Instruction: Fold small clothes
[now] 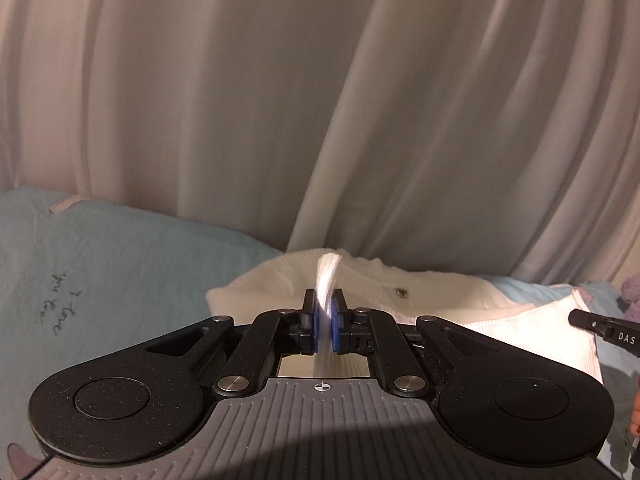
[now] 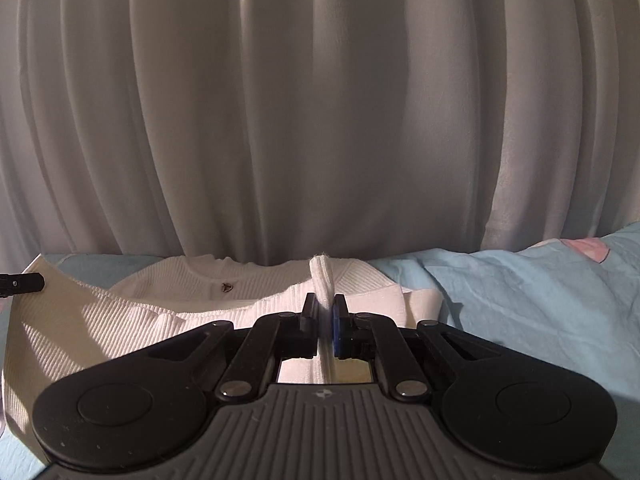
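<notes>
Now the white ribbed garment (image 1: pixel 400 280) lies on the light blue bedsheet (image 1: pixel 140 260), in front of the pale curtain (image 1: pixel 280 100), and both claws have taken its near edge. The left claw (image 1: pixel 325 308) is clamped on a raised fold of the white knit, which stands up between its blue pads and looks blurred at the top. The right claw (image 2: pixel 325 312) is clamped in the same way on another pinch of the same edge, and this pinch is seen sharp, like a small upright tuft. From each claw the garment goes away toward the curtain, with the collar side farthest and a small dark metal button (image 2: pixel 227 287) near the middle of the knit. The left wrist view alone shows handwriting (image 1: pixel 60 304) printed on the bedsheet to the left of the garment, a purple knitted thing (image 1: pixel 632 292) at the far right edge, and the tip of the right claw coming in beside the garment's right part. The right wrist view alone shows a pink patch (image 2: pixel 588 248) on the bedsheet to the right of the garment, and the tip of the left claw over the garment's left corner.
</notes>
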`<state>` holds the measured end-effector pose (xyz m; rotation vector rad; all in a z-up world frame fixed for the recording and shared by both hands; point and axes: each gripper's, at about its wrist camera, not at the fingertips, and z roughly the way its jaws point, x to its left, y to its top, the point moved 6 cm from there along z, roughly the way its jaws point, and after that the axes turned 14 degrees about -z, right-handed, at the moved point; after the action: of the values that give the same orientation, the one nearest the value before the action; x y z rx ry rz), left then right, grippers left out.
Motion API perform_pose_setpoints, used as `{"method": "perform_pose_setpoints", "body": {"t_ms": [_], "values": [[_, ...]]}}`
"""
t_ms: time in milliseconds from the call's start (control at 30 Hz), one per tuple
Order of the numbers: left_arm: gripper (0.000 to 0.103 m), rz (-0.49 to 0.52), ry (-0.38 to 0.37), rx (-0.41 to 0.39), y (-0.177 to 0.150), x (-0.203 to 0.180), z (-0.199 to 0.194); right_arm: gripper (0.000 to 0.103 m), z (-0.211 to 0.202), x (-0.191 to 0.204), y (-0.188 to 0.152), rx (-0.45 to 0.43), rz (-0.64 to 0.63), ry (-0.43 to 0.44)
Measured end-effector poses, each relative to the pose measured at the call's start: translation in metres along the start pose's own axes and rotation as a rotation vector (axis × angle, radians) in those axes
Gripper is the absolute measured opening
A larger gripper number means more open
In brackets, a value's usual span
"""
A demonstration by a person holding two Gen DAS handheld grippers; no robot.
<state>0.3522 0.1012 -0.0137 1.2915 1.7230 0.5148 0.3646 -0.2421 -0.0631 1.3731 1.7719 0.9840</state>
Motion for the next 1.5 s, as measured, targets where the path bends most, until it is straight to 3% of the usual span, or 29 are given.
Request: {"method": "perform_pose_setpoints", "body": {"t_ms": [167,233,300,333,400,467,533,733,900,1000,1067,1100,1133,1300,1400,1500], "values": [[0.011,-0.037,0.003,0.166,-0.023,0.013,0.05,0.011,0.038,-0.01,-0.022,0.127,0.004,0.027],[0.024,-0.029,-0.039,0.184,-0.035,0.018,0.047,0.017,0.036,-0.011,-0.028,0.123,0.0,0.041],[0.022,-0.008,-0.069,0.191,-0.042,0.018,0.046,0.023,0.035,-0.009,-0.034,0.131,-0.02,0.047],[0.016,0.009,-0.072,0.207,-0.045,0.018,0.048,0.023,0.038,-0.006,-0.035,0.133,-0.032,0.047],[0.009,0.029,-0.063,0.223,-0.047,0.018,0.053,0.016,0.038,-0.001,-0.035,0.133,-0.06,0.04],[0.008,0.042,-0.06,0.208,-0.046,0.016,0.052,0.008,0.035,0.008,-0.029,0.123,-0.103,0.032],[0.008,0.054,-0.068,0.173,-0.037,0.011,0.045,0.006,0.025,0.015,-0.017,0.078,-0.16,0.005],[0.007,0.091,-0.115,-0.013,0.029,-0.017,0.034,0.005,0.02,0.013,0.051,-0.082,-0.211,-0.105],[0.009,0.088,-0.02,-0.132,0.066,-0.029,0.068,0.006,0.061,0.004,0.078,-0.094,-0.202,-0.211],[0.018,0.06,0.067,-0.087,0.06,-0.023,0.096,0.007,0.08,-0.008,0.068,-0.04,-0.14,-0.244],[0.025,0.015,0.04,-0.06,0.052,-0.013,0.093,0.013,0.076,-0.012,0.057,-0.06,-0.071,-0.222],[0.034,0.001,0.023,-0.057,0.047,-0.009,0.092,0.018,0.075,-0.011,0.051,-0.062,-0.036,-0.195],[0.041,-0.011,0.03,-0.055,0.04,-0.005,0.092,0.02,0.079,-0.006,0.043,-0.051,0.022,-0.138],[0.049,-0.097,0.027,0.038,0.013,-0.01,0.123,0.023,0.11,0.055,0.018,0.005,0.108,0.161],[0.053,-0.059,0.079,0.056,-0.002,-0.012,0.144,0.027,0.125,0.069,0.008,0.03,0.016,0.125],[0.049,-0.073,0.152,0.057,-0.013,0.004,0.151,0.027,0.129,0.046,0.001,0.026,-0.002,0.044]]}}
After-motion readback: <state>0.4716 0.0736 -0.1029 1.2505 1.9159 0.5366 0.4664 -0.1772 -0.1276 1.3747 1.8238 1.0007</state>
